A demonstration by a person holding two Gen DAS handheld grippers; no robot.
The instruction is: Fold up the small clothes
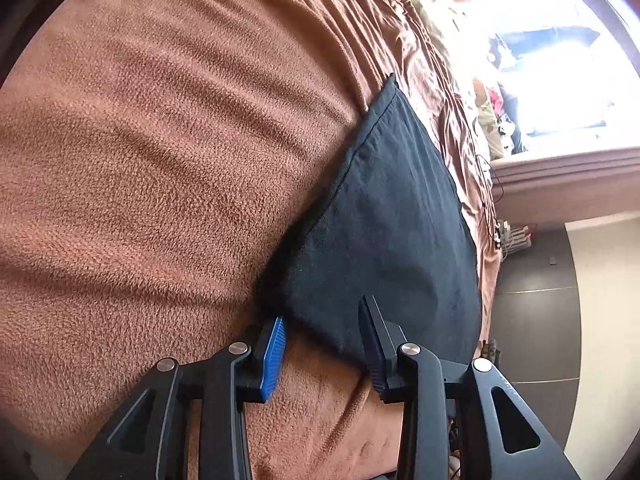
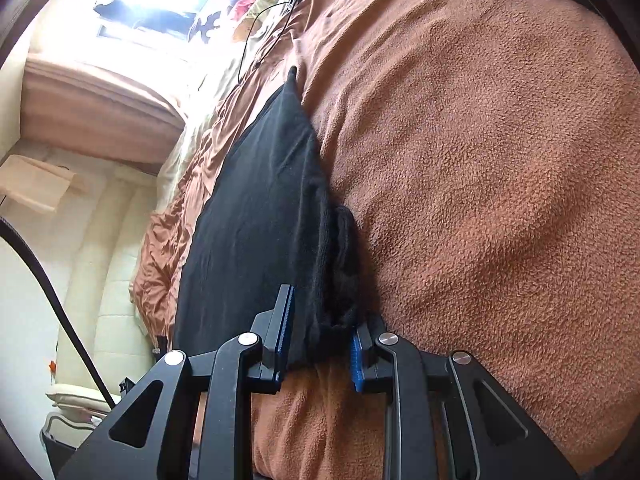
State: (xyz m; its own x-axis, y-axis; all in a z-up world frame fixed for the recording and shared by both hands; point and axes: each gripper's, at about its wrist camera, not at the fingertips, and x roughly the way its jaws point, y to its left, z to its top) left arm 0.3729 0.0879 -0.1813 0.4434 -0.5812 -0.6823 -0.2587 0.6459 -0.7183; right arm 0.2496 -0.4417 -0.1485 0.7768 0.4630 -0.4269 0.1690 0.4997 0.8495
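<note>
The black garment [image 1: 384, 216] is soft matt cloth with a faint nap and a stitched hem, lying on a brown fleece blanket [image 1: 160, 152] of nubbly, rough pile. Beyond it, the rust-coloured sheet [image 2: 168, 256] looks thin, crinkled and slightly glossy. Both grippers, left [image 1: 325, 344] and right [image 2: 320, 344], are matt black plastic with shiny metal pivot pins and ribbed blue pads [image 1: 274, 356].

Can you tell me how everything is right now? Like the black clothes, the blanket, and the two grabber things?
black garment: lying flat on the blanket, partly folded, near edge between both grippers' fingers.
brown fleece blanket: spread out, softly wrinkled.
left gripper: open, fingers either side of the garment's corner.
right gripper: shut on the garment's bunched edge.
</note>
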